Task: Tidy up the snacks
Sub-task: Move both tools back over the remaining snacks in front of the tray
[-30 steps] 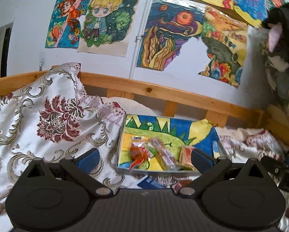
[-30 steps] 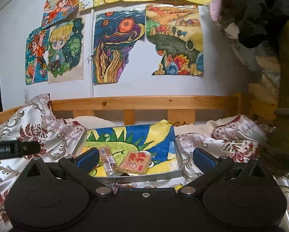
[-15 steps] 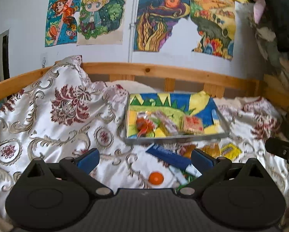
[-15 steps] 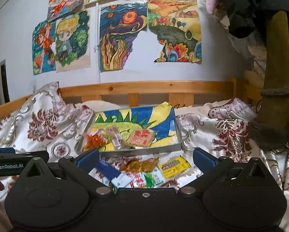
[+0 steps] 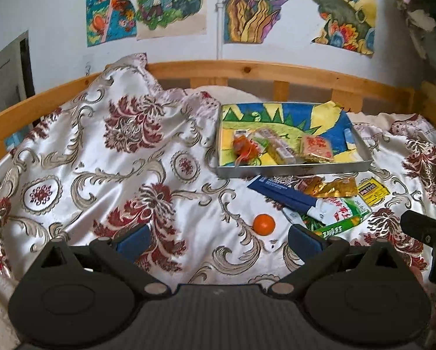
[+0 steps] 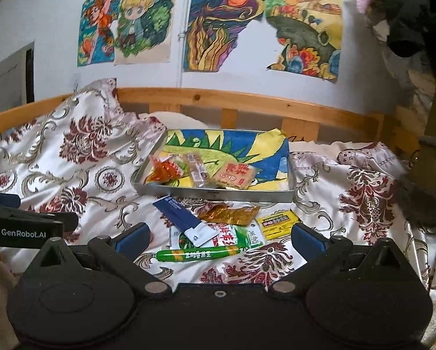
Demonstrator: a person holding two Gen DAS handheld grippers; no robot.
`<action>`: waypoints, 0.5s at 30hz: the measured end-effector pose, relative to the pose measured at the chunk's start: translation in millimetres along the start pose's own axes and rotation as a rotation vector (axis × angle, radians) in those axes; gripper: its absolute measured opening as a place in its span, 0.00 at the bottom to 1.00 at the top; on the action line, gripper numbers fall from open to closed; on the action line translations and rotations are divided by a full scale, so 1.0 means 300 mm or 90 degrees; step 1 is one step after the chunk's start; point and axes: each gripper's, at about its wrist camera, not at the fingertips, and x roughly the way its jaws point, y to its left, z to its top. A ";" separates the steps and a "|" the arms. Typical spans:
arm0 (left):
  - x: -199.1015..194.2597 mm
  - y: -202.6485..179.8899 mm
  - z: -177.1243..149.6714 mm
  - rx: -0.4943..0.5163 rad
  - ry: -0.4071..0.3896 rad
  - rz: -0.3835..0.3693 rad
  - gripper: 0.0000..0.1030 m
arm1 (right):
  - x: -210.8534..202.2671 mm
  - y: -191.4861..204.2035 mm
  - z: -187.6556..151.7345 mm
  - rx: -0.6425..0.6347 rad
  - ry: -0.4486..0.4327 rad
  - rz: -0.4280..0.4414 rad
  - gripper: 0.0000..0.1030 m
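Snacks are scattered on the bedspread before the tray; both tongs are held wide, empty.

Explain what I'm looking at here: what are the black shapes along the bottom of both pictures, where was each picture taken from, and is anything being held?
No robot arm here: a person holds a two-finger gripper in each hand, each with a fisheye camera looking forward along its fingers. The black shapes are the gripper bodies. One picture is from the left gripper, the other from the right gripper; both are open and hold nothing.

They hover over a bed with a floral bedspread. On it sits a metal tray lined with a colourful drawing, already holding three wrapped snacks. In front of the tray lie loose snacks: a dark blue packet, a gold packet, a yellow packet, a green-and-white packet, a green sausage stick and a small orange ball, which could be a fruit or a sweet.
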 end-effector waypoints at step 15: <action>0.042 0.042 0.017 -0.039 0.049 0.018 1.00 | 0.070 0.012 0.007 -0.009 0.074 0.003 0.99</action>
